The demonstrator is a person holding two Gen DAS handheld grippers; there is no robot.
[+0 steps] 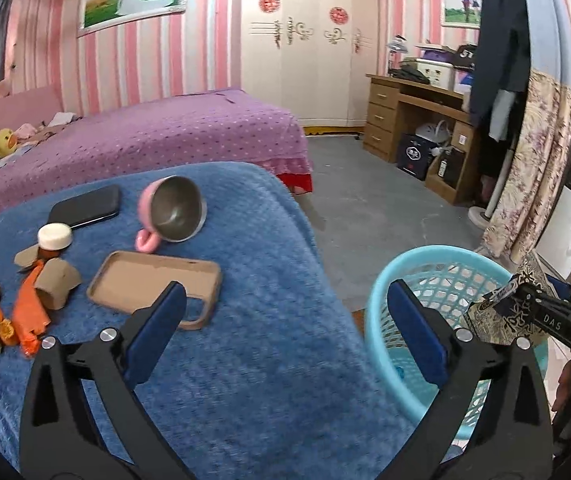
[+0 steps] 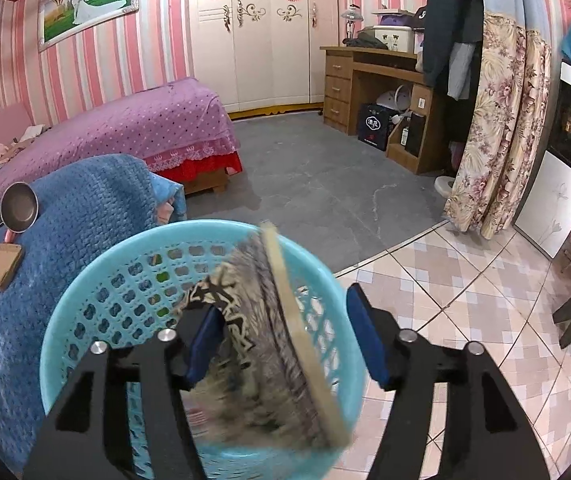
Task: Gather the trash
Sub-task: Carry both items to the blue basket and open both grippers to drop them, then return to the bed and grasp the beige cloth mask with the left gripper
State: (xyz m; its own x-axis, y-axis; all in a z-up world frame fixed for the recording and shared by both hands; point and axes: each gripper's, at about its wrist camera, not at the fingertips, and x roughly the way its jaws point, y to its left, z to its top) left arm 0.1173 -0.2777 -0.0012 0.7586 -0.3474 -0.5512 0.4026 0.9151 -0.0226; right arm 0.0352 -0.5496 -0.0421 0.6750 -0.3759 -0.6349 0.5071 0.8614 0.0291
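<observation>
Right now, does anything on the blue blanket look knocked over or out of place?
Yes. The pink mug lies tipped on its side, mouth facing the camera, beside the black phone. Torn cardboard and orange wrapper scraps are scattered near the blanket's left edge.

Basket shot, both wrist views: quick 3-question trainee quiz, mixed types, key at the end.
1. True or false: the pink mug stands upright on the blue blanket.
2. What is dropping into the turquoise basket?
A. the patterned flat box
B. the brown phone case
C. the black phone
3. Short answer: is anything between the fingers of the left gripper?

Key:
1. False, it lies on its side.
2. A, just off the right gripper, whose pads no longer press it.
3. No, it is open and empty.
</observation>
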